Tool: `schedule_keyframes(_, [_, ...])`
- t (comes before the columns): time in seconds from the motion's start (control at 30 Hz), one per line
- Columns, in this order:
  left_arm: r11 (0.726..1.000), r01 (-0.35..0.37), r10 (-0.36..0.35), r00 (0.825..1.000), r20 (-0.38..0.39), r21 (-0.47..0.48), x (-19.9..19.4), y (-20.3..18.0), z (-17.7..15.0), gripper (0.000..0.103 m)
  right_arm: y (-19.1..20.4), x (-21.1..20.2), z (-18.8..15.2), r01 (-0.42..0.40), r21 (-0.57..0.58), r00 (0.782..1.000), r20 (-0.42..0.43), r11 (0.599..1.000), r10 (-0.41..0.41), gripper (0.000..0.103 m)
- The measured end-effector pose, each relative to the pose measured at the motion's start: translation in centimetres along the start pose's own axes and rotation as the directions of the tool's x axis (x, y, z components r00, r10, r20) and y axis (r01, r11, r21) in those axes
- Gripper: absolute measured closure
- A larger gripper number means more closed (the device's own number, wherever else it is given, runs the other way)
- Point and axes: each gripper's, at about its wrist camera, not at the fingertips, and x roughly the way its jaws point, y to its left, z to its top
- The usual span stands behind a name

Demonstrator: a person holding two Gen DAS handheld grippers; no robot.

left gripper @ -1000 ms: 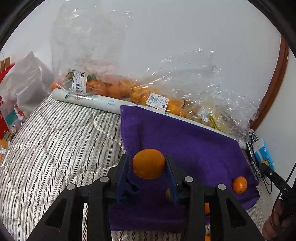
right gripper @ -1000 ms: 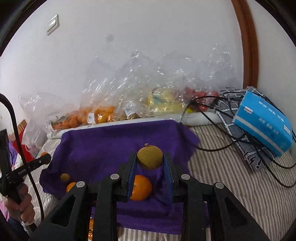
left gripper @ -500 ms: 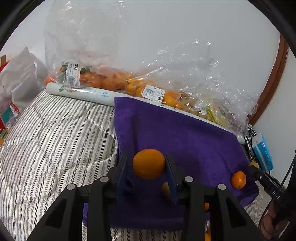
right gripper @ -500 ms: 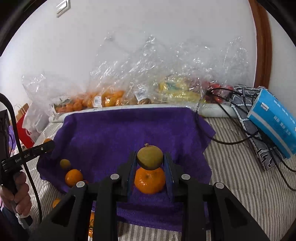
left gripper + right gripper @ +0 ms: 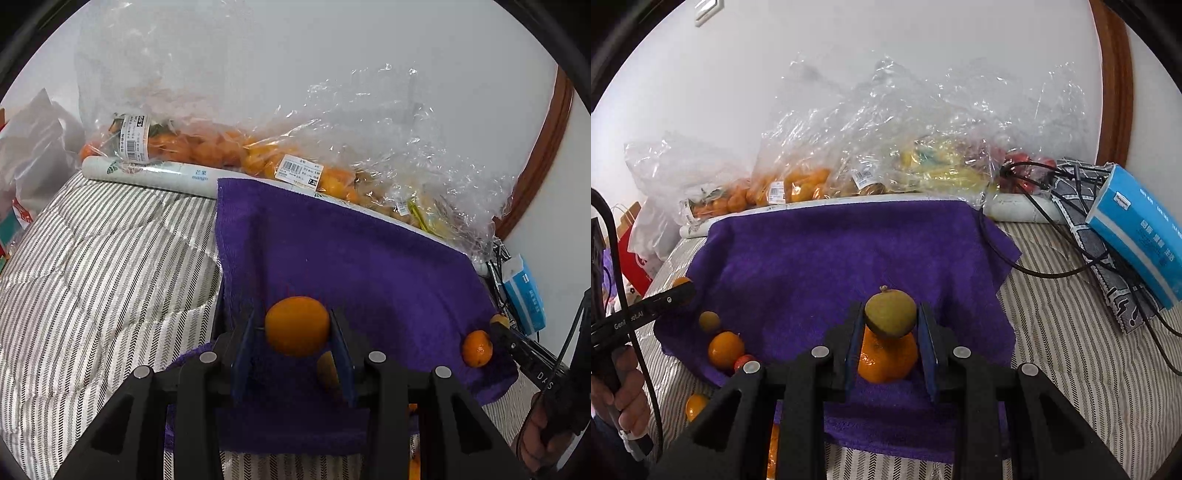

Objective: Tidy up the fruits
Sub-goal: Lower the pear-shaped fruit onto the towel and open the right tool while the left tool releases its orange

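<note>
— Striped bedding [image 5: 92, 266] runs under everything, with a purple towel [image 5: 351, 258] spread across it and clear bags of fruit [image 5: 871, 162] heaped along the white wall behind. Where do we stand?

— We carry one fruit in each tool. Our left gripper [image 5: 297, 328] has its jaws clenched on an orange [image 5: 297, 325], held above the towel's near left part. Our right gripper [image 5: 890, 325] has its jaws clamped on a greenish-brown round fruit [image 5: 890, 314], hanging just over a mandarin [image 5: 886, 360] that lies on the towel.

— So we judge this as the placing step?

— Yes, likely. Sorting seems to be by kind: a mandarin [image 5: 726, 349] and a small brownish fruit [image 5: 709, 321] already lie at the towel's left edge, and another orange one [image 5: 696, 406] sits off the cloth on the bedding.

— What does the next move call for?

— We would lower each fruit onto bare cloth, beside its like, and only then ease the jaws apart. Round fruit on a soft bed may roll, so a low release matters.

— And room?

— Plenty in the towel's middle and far half. Its left edge is crowded, and the near edge drops toward us. On the right, black cables [image 5: 1052, 269] and a blue tissue box [image 5: 1137, 232] lie close to the towel's corner, so we would keep our right tool inboard.
</note>
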Motion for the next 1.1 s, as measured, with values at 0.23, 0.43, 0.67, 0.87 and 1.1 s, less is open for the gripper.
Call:
schedule_keyframes(0.23, [1.000, 0.006, -0.006, 1.000, -0.019, 0.008, 0.5, -0.3, -0.2, 0.066, 0.0, 0.6, -0.1, 0.010, -0.001, 1.000, -0.010, 1.000, -0.010, 0.074])
schedule_keyframes(0.43, [1.000, 0.001, -0.001, 1.000, -0.029, 0.024, 1.0, -0.5, -0.4, 0.066, -0.1, 0.7, -0.1, 0.006, 0.004, 1.000, -0.011, 1.000, -0.006, 0.074])
schedule_keyframes(0.67, [0.999, 0.024, -0.023, 0.999, -0.033, 0.038, 0.9, -0.8, -0.4, 0.066, 0.2, 0.7, -0.2, 0.002, -0.008, 1.000, -0.010, 1.000, -0.002, 0.074])
schedule_keyframes(0.87, [0.999, 0.027, -0.027, 1.000, -0.004, 0.042, 0.3, -0.9, -0.2, 0.057, 0.3, 0.5, -0.2, -0.006, -0.006, 1.000, -0.014, 1.000, 0.006, 0.064])
schedule_keyframes(1.1, [0.998, 0.039, -0.040, 0.999, 0.030, 0.039, -0.8, -1.0, 0.0, 0.056, 1.3, -0.9, -0.1, -0.031, -0.033, 0.999, 0.018, 0.999, 0.032, 0.055])
